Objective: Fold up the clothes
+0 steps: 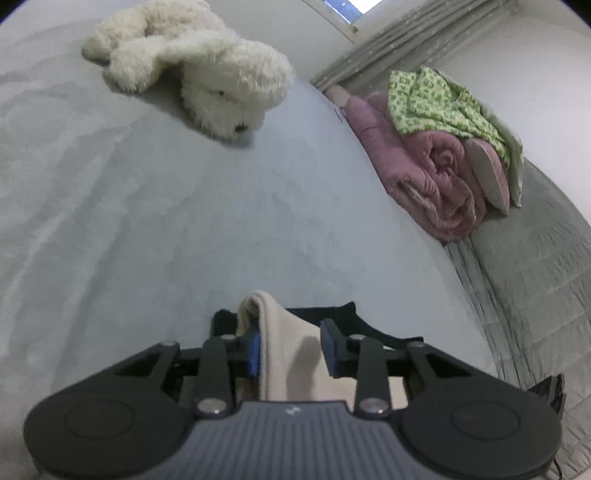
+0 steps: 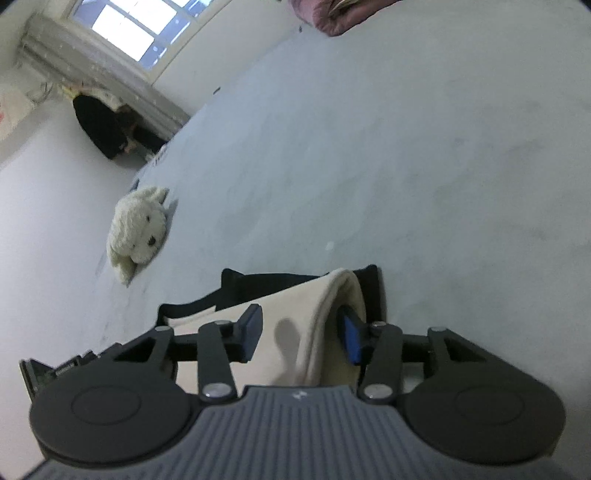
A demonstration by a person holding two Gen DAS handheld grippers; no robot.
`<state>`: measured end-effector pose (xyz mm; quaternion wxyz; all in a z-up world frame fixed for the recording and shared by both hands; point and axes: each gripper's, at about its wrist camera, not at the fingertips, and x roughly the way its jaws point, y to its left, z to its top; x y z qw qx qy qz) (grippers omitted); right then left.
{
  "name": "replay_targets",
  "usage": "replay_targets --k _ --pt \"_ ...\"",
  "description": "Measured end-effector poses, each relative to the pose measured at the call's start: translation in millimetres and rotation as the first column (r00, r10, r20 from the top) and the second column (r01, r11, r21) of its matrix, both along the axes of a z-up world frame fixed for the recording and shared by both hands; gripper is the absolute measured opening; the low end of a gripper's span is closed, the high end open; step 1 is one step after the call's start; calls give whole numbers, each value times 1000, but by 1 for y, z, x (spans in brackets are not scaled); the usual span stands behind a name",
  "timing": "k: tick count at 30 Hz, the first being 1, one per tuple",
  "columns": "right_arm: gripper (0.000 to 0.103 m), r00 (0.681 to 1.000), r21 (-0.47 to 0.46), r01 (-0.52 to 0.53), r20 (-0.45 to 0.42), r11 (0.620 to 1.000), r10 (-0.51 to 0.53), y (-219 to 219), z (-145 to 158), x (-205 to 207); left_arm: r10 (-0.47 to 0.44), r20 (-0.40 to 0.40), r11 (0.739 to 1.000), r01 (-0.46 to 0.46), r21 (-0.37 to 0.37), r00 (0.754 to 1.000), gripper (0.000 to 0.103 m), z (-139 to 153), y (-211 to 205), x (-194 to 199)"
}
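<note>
A cream garment with black trim (image 1: 288, 354) lies on the grey bed. In the left wrist view, my left gripper (image 1: 291, 349) is open, with a folded cream edge standing between its blue pads (image 1: 254, 350). In the right wrist view, the same garment (image 2: 295, 317) lies under my right gripper (image 2: 301, 332), which is open with a raised cream fold against its right blue pad (image 2: 351, 339). The black trim (image 2: 273, 278) shows beyond the fold.
A white plush dog (image 1: 199, 66) lies on the bed ahead of the left gripper and shows at the left in the right wrist view (image 2: 138, 230). A pink quilt (image 1: 428, 162) with green patterned cloth (image 1: 439, 99) sits at the right. A window (image 2: 125, 26) and dark bag (image 2: 107, 125) are on the far wall.
</note>
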<state>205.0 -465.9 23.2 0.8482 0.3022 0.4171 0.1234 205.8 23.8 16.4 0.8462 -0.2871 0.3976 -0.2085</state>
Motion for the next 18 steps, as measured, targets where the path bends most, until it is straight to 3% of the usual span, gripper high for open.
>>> replay_targets --k 1,4,6,9,13,16,18 --pt "29 1000 -17 3 4 1000 -3 2 1 2 -2 1 1000 2 8 1000 27 0 -2 2" --pt "11 998 -53 26 58 998 -23 6 5 -4 14 30 999 -16 49 999 7 1 -5 0" --pt "10 993 -72 40 110 997 -32 8 6 -10 26 67 998 -30 57 997 6 5 -4 -4" --pt "9 980 -94 58 197 994 -38 12 11 -20 38 145 999 -40 5 989 6 17 3 -13" --pt "9 937 -87 57 349 995 -23 16 32 -34 51 248 998 -42 -40 967 6 32 7 -24" --pt "9 923 -76 84 383 994 -49 18 33 -34 71 249 997 -65 -32 966 6 27 8 -23" --pt "9 936 -108 95 348 990 -52 18 25 -30 68 216 997 -72 13 974 6 18 4 -17"
